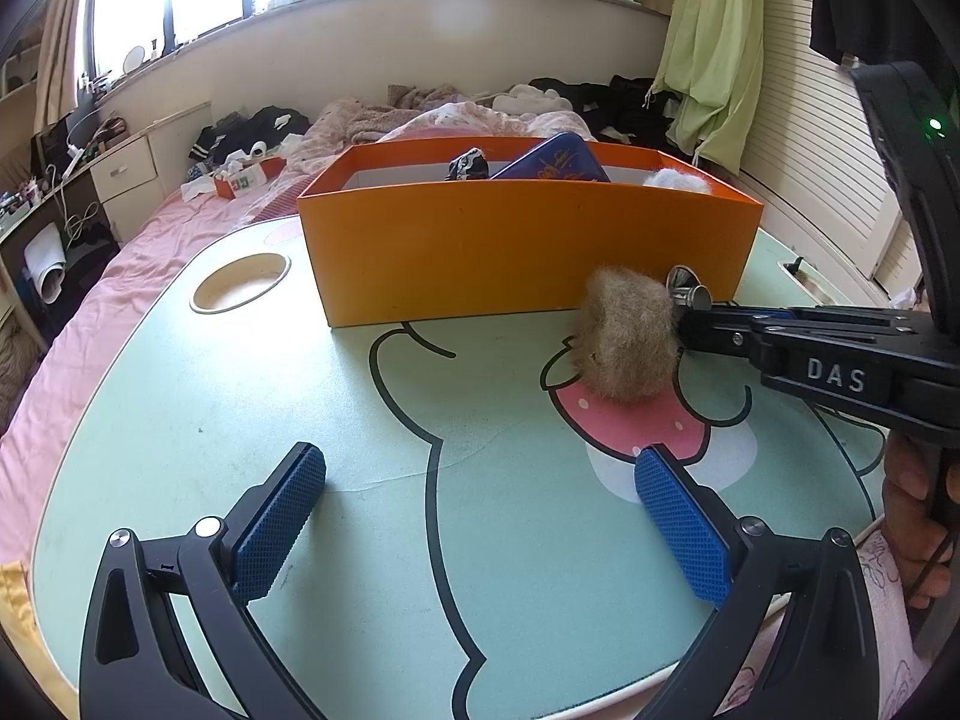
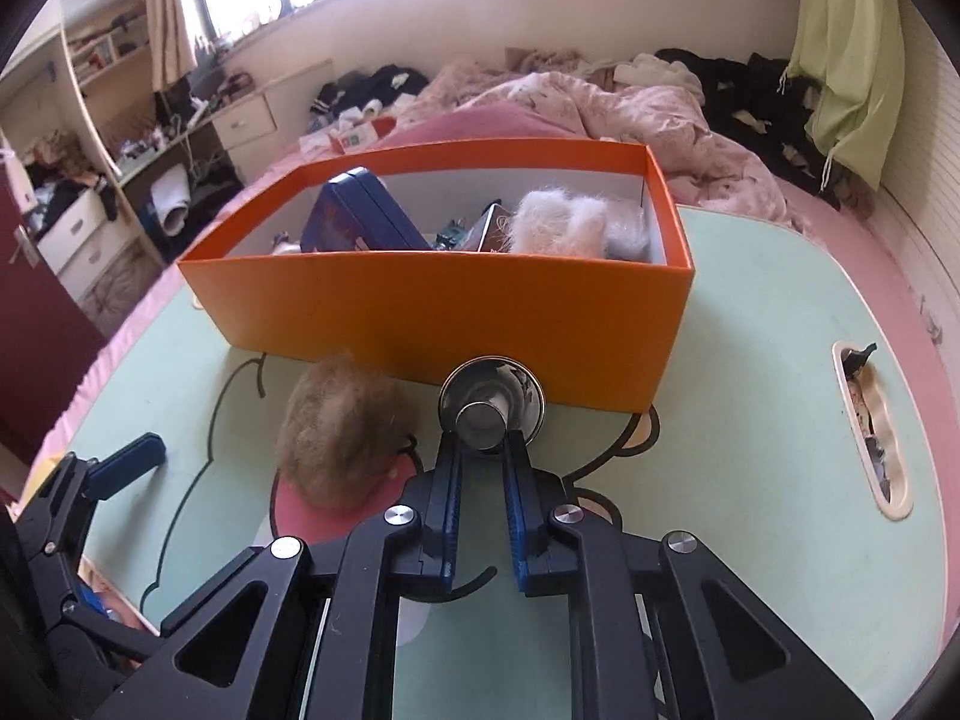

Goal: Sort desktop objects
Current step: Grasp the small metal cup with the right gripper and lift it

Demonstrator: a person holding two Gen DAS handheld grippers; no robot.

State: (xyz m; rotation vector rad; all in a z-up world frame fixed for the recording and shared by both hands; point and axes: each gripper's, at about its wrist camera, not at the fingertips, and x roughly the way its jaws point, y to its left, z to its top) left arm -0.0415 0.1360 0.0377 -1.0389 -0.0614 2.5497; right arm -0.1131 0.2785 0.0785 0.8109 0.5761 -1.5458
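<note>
Gripping a shiny metal piece (image 2: 491, 405) just before the orange box (image 2: 456, 306), the right tool (image 2: 485, 441) is pinched narrow on it. Beside it sits a brown fluff ball (image 2: 342, 438). Left tool (image 1: 480, 468) gapes wide, empty. Inside the box: blue tin (image 2: 360, 219), white fluff (image 2: 564, 222).

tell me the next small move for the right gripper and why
Probably lift the metal piece and carry it over the orange box: the right gripper is shut on it, just in front of the box wall, and the box already holds sorted things.
</note>
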